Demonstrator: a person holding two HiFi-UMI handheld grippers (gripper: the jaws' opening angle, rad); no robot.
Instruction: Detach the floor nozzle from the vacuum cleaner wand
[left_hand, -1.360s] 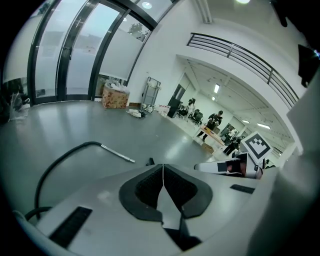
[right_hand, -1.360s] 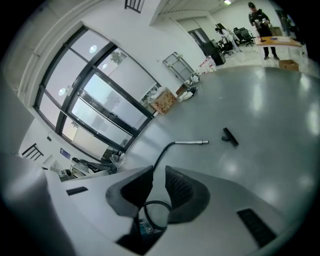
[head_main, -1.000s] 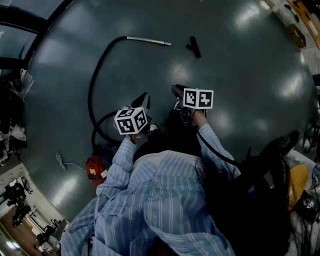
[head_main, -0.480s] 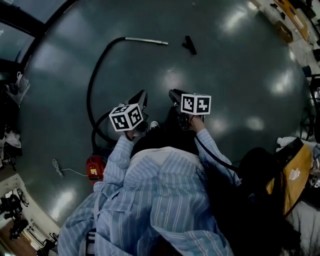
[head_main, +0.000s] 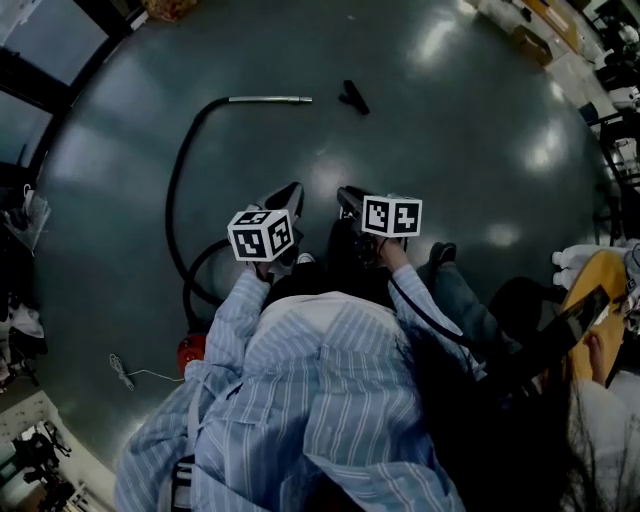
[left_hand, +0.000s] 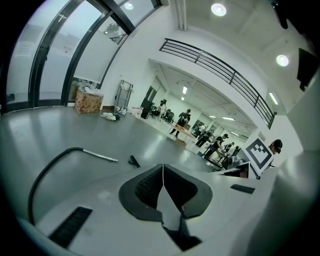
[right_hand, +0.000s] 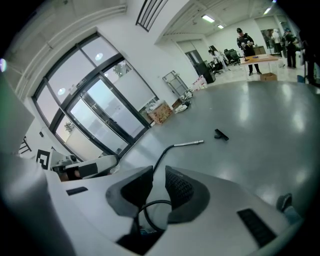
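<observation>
A red vacuum cleaner (head_main: 190, 350) sits at left, its black hose (head_main: 178, 190) curving up to the metal wand (head_main: 270, 99) on the grey floor (head_main: 480, 150). The floor nozzle (head_main: 352, 97) lies apart, just beyond the wand's tip. Lower in the head view, the left gripper (head_main: 290, 192) is closed tight and empty. The right gripper (head_main: 346, 194) is slightly parted, holding nothing.

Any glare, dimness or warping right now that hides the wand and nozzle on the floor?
Head view: dim and strongly fisheyed, with ceiling-light glare patches on the floor; the wand and nozzle lie clear of them, small but distinct. Left gripper view: bright, edges bent and vignetted. Right gripper view: windows washed out, floor evenly lit.
</observation>
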